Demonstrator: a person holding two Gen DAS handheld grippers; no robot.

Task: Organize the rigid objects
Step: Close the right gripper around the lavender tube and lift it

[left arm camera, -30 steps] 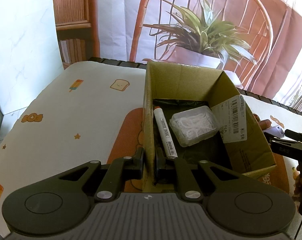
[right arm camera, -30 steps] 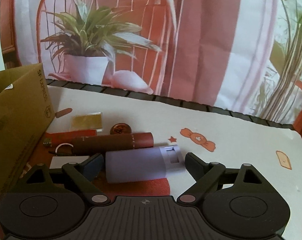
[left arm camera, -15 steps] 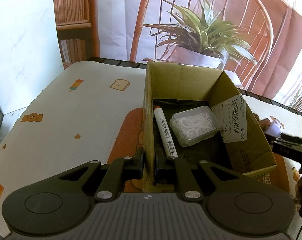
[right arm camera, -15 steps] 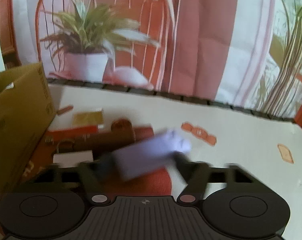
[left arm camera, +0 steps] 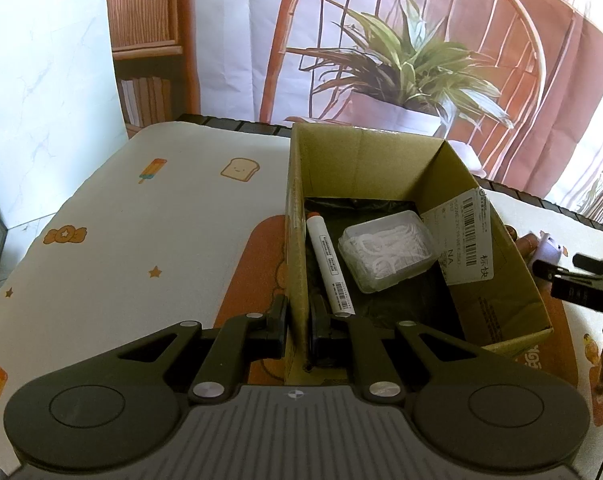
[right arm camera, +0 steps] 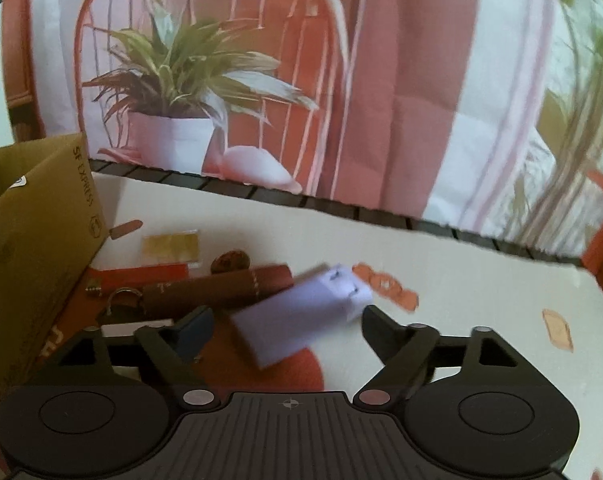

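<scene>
My left gripper [left arm camera: 299,320] is shut on the near left wall of the open cardboard box [left arm camera: 381,152], one finger on each side of it. Inside the box lie a white marker [left arm camera: 329,264] and a clear case of floss picks [left arm camera: 387,250]. My right gripper [right arm camera: 287,320] hovers over a lilac plastic case [right arm camera: 301,312] that lies askew on the table between its fingers. The jaws are opening and the pads stand clear of the case. Behind the case lies a brown tube [right arm camera: 217,290]. The picture is blurred.
Right of the box [right arm camera: 33,232] lie a gold packet [right arm camera: 171,246], a red flat strip [right arm camera: 141,274], a small round brown piece [right arm camera: 231,260], a metal ring [right arm camera: 121,298] and a white card [right arm camera: 137,326]. A printed backdrop hangs behind the table's far edge.
The right gripper closed around the lilac case and spread again. The case now lies slanted, its capped end farther back and to the right. The left gripper and box have not moved.
</scene>
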